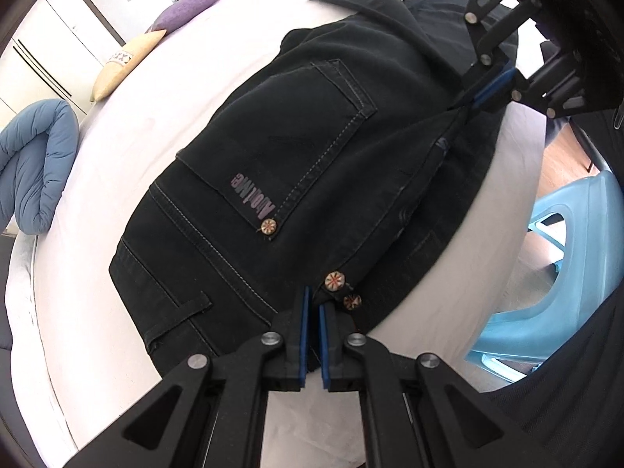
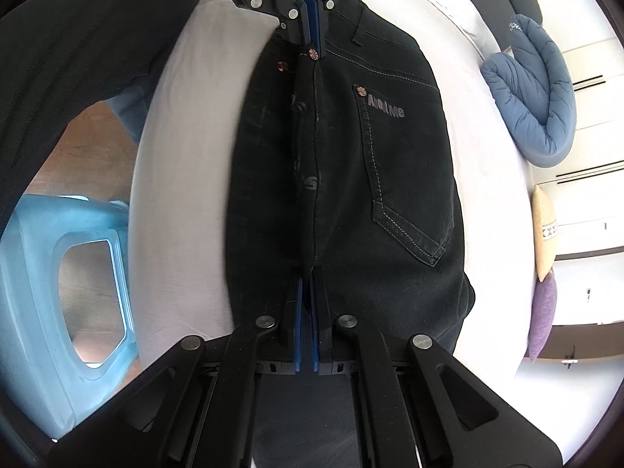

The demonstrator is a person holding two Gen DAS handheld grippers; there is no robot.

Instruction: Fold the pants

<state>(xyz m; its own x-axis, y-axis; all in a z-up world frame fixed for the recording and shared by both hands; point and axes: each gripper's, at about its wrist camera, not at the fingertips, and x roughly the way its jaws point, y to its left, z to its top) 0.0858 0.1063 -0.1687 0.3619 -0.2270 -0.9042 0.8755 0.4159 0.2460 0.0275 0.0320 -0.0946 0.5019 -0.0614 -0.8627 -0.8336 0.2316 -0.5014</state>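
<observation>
Pants, black denim, lie on the white bed under both my grippers; my left gripper pinches the waistband edge, my right gripper the same fold. Mid-fold, I judge; next: lay the edge flat, release

White bed, cushions, blue stool, wooden floor.

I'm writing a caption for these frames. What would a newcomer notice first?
Black jeans fill the middle of both views, spread on a white bed, back pocket up. The left tool pinches the waistband end by the rivets, the right tool a raised fold at the other. A folded blue duvet lies beyond.
</observation>
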